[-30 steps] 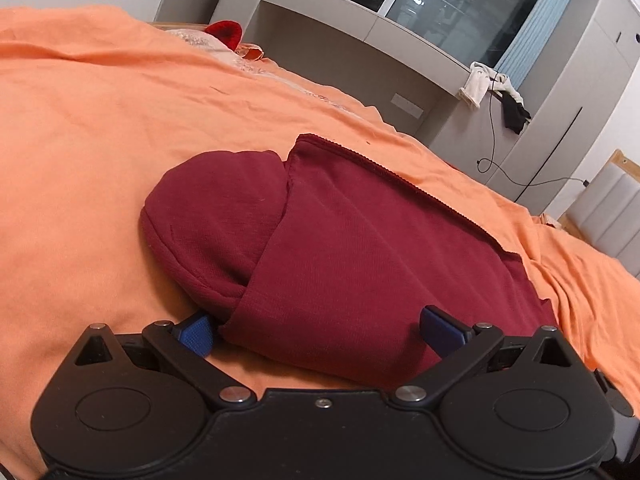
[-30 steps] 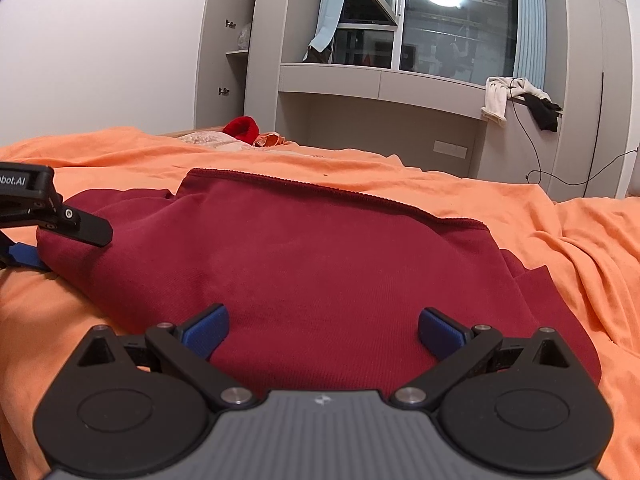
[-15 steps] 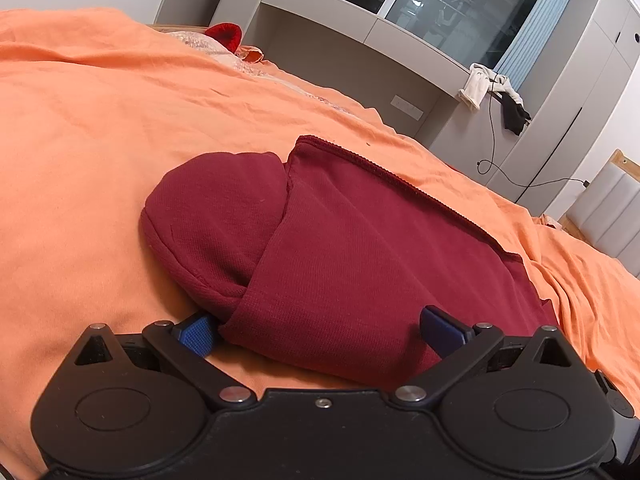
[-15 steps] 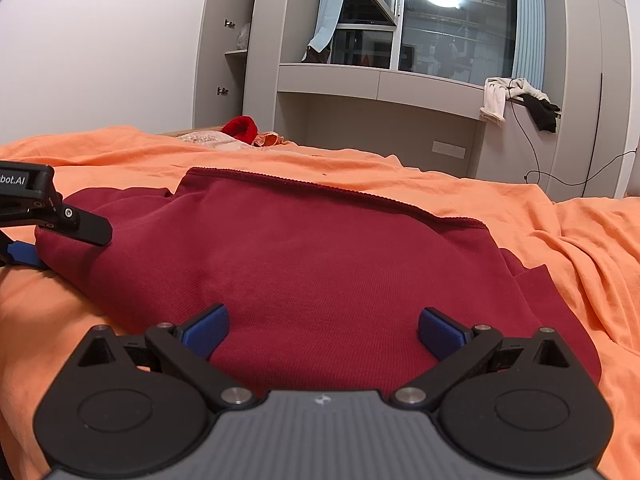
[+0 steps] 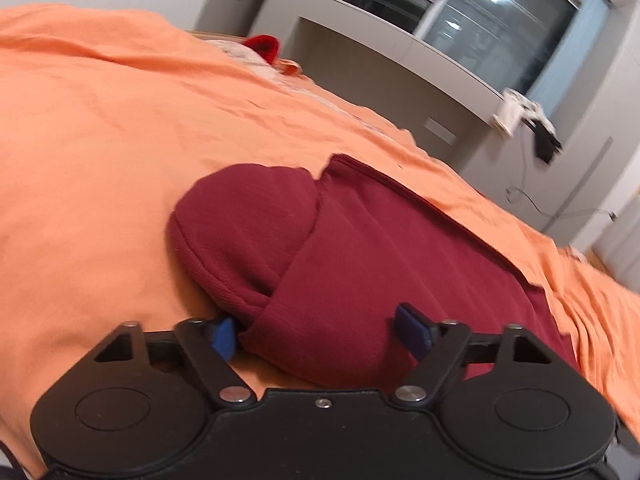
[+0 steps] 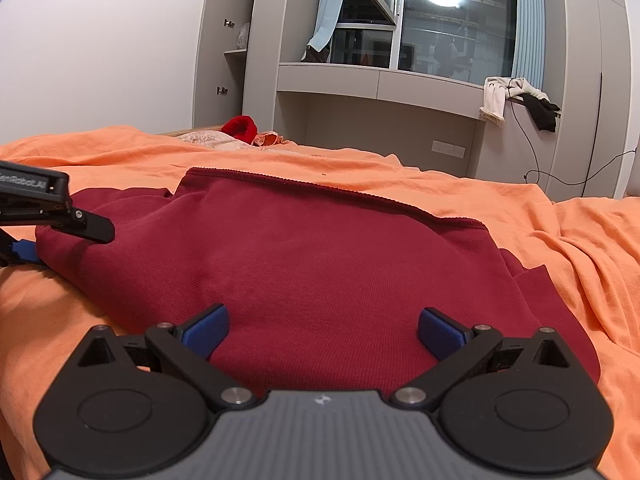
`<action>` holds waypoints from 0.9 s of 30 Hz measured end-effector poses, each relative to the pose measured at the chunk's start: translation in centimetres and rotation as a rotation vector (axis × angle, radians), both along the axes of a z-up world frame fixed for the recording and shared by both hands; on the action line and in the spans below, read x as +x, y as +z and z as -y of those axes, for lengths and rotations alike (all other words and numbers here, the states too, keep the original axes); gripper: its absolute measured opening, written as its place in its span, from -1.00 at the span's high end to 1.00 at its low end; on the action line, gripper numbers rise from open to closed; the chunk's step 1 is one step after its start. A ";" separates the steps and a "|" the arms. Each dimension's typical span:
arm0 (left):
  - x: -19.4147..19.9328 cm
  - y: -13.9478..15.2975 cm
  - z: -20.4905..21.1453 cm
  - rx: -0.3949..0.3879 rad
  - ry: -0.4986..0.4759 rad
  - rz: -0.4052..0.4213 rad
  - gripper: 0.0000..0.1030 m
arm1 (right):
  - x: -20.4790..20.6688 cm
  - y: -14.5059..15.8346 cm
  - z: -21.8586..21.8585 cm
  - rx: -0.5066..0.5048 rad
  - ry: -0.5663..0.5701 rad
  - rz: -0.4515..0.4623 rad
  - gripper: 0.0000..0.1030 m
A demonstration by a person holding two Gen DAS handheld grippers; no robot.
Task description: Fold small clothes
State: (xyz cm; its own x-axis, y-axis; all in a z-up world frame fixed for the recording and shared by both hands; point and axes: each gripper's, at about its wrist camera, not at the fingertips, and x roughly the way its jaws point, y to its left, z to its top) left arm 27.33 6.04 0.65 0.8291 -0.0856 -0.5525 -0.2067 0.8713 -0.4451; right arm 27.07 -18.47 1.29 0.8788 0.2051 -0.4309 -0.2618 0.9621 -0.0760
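While the garment (image 6: 320,264) lies partly folded on the orange sheet (image 5: 100,152), its near hem sits between the spread fingers of both tools. Seen from the left wrist, a rounded flap, possibly a hood or sleeve, pokes out at 10 o'clock from under the folded body, and the near left corner of the fold rests at 6 o'clock. Left gripper (image 5: 316,330): jaws apart, one blue pad touching or just beside that corner, the other resting over the cloth; nothing is pinched. Right gripper (image 6: 322,328): jaws likewise apart, straddling the near edge of the body, with no cloth clamped. In the right view the left tool appears at 9 o'clock, at the garment's left end. Judged risks: closing on the top layer alone would peel the fold open instead of carrying it over; a pad snagging the sheet would drag bedding with the cloth; uneven lifting by the two tools would skew the fold and let the loose flap slip out further. The left view is blurred, so contact at the corner cannot be confirmed. Beyond, at 12 o'clock, a red item (image 6: 240,128) lies near the sheet's far edge.
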 end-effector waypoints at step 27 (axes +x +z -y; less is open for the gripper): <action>4.5 10.1 15.2 0.381 -0.361 0.202 0.68 | -1.4 4.0 12.8 0.195 -0.192 0.023 -1.00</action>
State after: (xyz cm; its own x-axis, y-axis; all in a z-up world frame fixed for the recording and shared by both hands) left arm 31.82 -9.18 10.73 0.8767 -0.2090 -0.4332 0.1914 0.9779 -0.0845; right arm 25.65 -31.26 5.28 0.9186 0.1108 -0.3794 -0.0732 0.9910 0.1121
